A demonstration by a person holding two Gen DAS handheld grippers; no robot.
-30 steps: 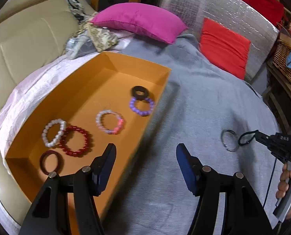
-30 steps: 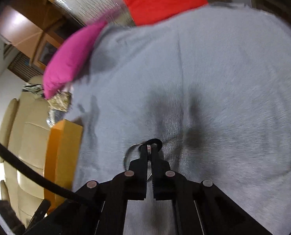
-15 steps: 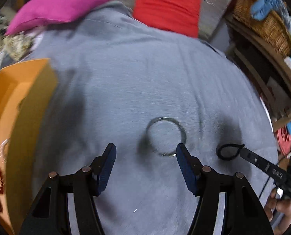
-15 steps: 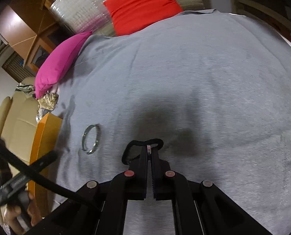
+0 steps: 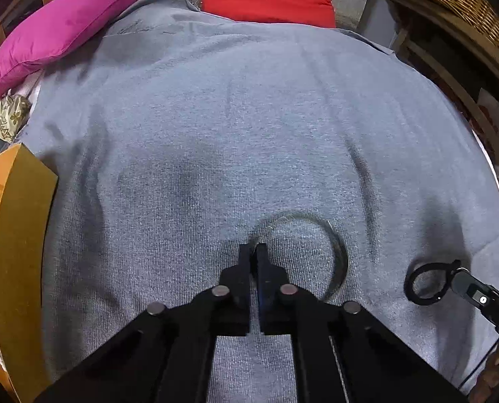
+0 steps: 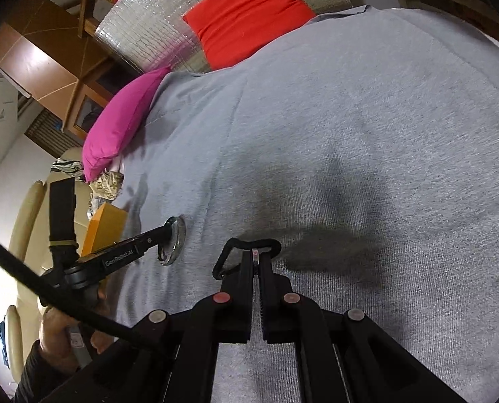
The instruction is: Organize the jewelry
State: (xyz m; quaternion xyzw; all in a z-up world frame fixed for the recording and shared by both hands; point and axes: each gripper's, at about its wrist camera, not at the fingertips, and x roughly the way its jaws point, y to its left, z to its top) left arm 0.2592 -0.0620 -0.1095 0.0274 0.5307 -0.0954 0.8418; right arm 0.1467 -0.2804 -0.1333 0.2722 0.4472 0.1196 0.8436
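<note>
Grey blanket (image 5: 249,134) under both tools; orange box (image 5: 10,235) far to the left of the left jaws, only its near wall and corner in view, contents mostly hidden.

Left gripper (image 5: 253,252): jaws closed to a thin slit, pinching the near-left rim of the silver bangle (image 5: 336,255). Rest of the bangle arcs ahead and to the right of the tips, lying on or just above the cloth; cannot tell if lifted. In the right wrist view, same bangle (image 6: 178,238) at the left tool's tip, tilted on edge.

Right gripper (image 6: 256,255): jaws closed to a thin slit on the black loop (image 6: 246,247), loop spread across and just ahead of the tips. In the left wrist view, black loop (image 5: 425,282) well to the right of the left jaws, off the bangle.

Step in hand, judged: carry bangle to box.
- Keep pinch firm; thin metal rim likely to pivot or slip.
- Lift straight off the cloth before swinging left.
- Clear the box wall, lower inside, then release.

Count:
- 1 blanket
- 1 box
- 2 grippers
- 1 bangle
- 1 loop
</note>
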